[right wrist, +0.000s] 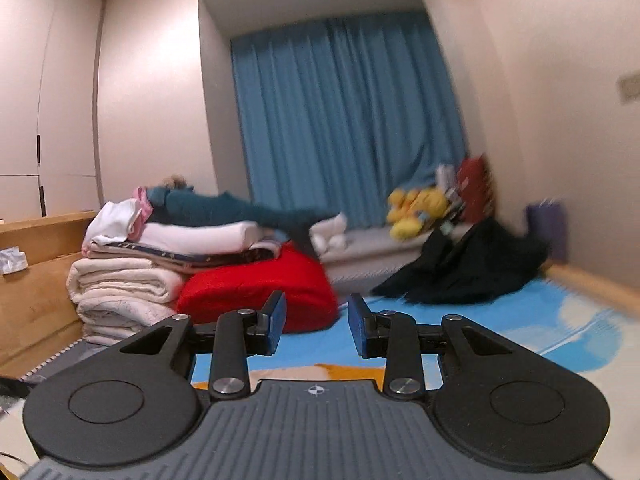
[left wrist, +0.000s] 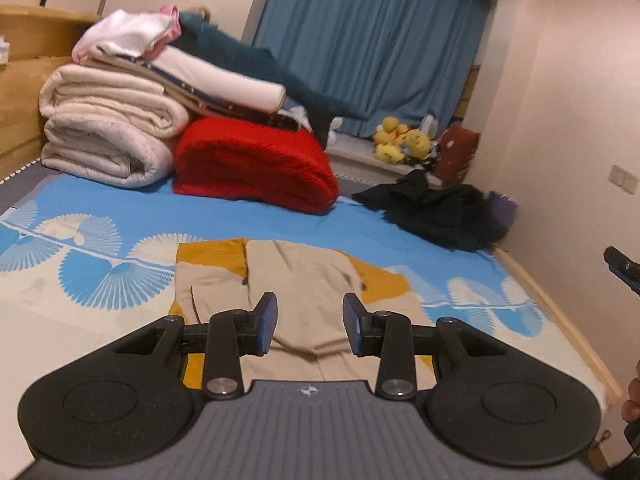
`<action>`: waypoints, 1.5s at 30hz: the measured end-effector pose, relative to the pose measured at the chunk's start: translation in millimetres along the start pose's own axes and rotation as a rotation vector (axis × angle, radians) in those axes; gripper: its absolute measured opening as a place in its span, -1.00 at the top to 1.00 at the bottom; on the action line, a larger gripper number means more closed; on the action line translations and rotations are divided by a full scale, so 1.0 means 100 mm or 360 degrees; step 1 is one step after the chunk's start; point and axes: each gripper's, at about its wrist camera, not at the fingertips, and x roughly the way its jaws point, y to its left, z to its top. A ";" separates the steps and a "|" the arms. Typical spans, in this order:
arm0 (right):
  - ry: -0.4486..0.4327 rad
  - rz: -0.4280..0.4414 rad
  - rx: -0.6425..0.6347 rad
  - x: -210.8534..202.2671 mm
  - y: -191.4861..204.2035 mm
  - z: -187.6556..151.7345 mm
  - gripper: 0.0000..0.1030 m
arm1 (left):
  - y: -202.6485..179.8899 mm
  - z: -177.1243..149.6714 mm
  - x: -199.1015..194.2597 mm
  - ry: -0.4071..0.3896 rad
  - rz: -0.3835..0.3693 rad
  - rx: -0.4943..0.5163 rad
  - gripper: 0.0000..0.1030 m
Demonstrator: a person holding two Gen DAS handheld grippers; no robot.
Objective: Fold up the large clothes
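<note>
The left gripper (left wrist: 310,322) is seen nearest the lens, its blue-padded fingers (left wrist: 267,322) spread apart with nothing held between them; the right gripper (right wrist: 316,326) is likewise spread and empty, raised above the bed and pointed toward the far wall. Beneath both, the bed is covered by a blue sheet (left wrist: 120,216) printed with white fan shapes, and on it, directly under and ahead of the left gripper, the jacket (left wrist: 296,280) is laid flat, beige with mustard-yellow panels at its sides; its near end is hidden behind the gripper body. In the right wrist view only a thin strip of the jacket (right wrist: 316,370) is seen between the fingers. Across the far wall a blue curtain (left wrist: 360,40) is hung. At the head of the bed, well apart from the jacket, a stack of cream quilts (left wrist: 108,136) is piled against a wooden headboard (left wrist: 24,80), with white and teal bedding resting on top. A folded red blanket (left wrist: 256,168) is set just beside that stack, touching it. A heap of dark clothes (left wrist: 440,208) is left near the bed's right edge, by the wall. Yellow plush toys (left wrist: 400,140) are grouped on the ledge under the curtain. At the right border of the left wrist view a black tip is cut off by the frame and cannot be identified. The right wrist view is blurred toward its right side, so detail there is hard to make out.
</note>
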 end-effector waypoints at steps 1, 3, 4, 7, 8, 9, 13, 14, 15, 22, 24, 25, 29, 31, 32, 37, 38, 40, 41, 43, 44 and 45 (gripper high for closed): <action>-0.0031 -0.0026 -0.0014 -0.25 -0.05 0.05 0.31 | -0.06 -0.08 -0.21 -0.0019 -0.0011 0.0003 0.23; -0.0087 -0.0081 -0.0045 -0.71 -0.14 0.07 0.31 | -0.13 -0.25 -0.52 -0.0037 -0.0018 0.0000 0.23; -0.0112 -0.0105 -0.0064 -0.92 -0.18 0.08 0.31 | -0.17 -0.35 -0.67 -0.0034 -0.0020 -0.0008 0.23; -0.0137 -0.0186 -0.0083 -1.46 -0.31 0.07 0.31 | -0.20 -0.65 -1.08 -0.0036 -0.0007 0.0005 0.23; -0.0132 -0.0208 -0.0071 -1.60 -0.36 0.06 0.31 | -0.19 -0.75 -1.19 -0.0044 0.0004 0.0022 0.23; -0.0128 -0.0226 -0.0062 -1.72 -0.39 0.03 0.31 | -0.17 -0.83 -1.25 -0.0047 0.0013 0.0037 0.23; -0.0065 -0.0270 -0.0026 -1.96 -0.53 -0.17 0.31 | 0.12 -1.21 -1.23 -0.0027 0.0086 0.0047 0.45; -0.0029 -0.0279 -0.0014 -1.95 -0.58 -0.26 0.31 | 0.21 -1.32 -1.17 -0.0004 0.0118 0.0021 0.48; 0.0006 -0.0288 -0.0008 -1.95 -0.62 -0.35 0.31 | 0.31 -1.43 -1.08 0.0026 0.0152 -0.0013 0.52; 0.0386 -0.0365 0.0053 -1.17 -1.01 -1.23 0.35 | 0.84 -1.77 -0.29 0.0314 0.0347 -0.0184 0.60; 0.0543 -0.0401 0.0091 -0.90 -1.12 -1.44 0.35 | 0.97 -1.81 -0.13 0.0393 0.0434 -0.0179 0.60; 0.0606 -0.0409 0.0114 -0.77 -1.15 -1.50 0.35 | 1.06 -1.84 -0.04 0.0447 0.0465 -0.0225 0.60; 0.0793 -0.0425 0.0167 -0.37 -1.24 -1.76 0.35 | 1.40 -1.94 0.18 0.0594 0.0607 -0.0402 0.45; 0.0906 -0.0435 0.0192 -0.27 -1.26 -1.90 0.35 | 1.56 -2.00 0.27 0.0674 0.0629 -0.0503 0.21; 0.0977 -0.0439 0.0205 -0.21 -1.26 -1.99 0.35 | 1.57 -2.04 0.28 0.0700 0.0635 -0.0540 0.21; 0.1208 -0.0461 0.0280 -0.08 -1.37 -2.28 0.34 | 1.74 -2.14 0.33 0.0765 0.0683 -0.0603 0.19; 0.1247 -0.0467 0.0319 -0.07 -1.40 -2.33 0.33 | 1.74 -2.15 0.34 0.0777 0.0690 -0.0604 0.19; 0.1315 -0.0484 0.0380 -0.05 -1.44 -2.42 0.33 | 1.74 -2.16 0.35 0.0784 0.0698 -0.0585 0.20; 0.1347 -0.0494 0.0389 -0.05 -1.45 -2.45 0.33 | 1.72 -2.16 0.36 0.0785 0.0699 -0.0566 0.20; 0.1391 -0.0511 0.0390 -0.03 -1.45 -2.52 0.33 | 1.69 -2.17 0.38 0.0790 0.0693 -0.0523 0.22; 0.1391 -0.0504 0.0379 -0.04 -1.43 -2.52 0.30 | 1.66 -2.17 0.39 0.0791 0.0692 -0.0498 0.28; 0.1392 -0.0493 0.0363 -0.04 -1.41 -2.52 0.34 | 1.65 -2.17 0.37 0.0793 0.0685 -0.0474 0.62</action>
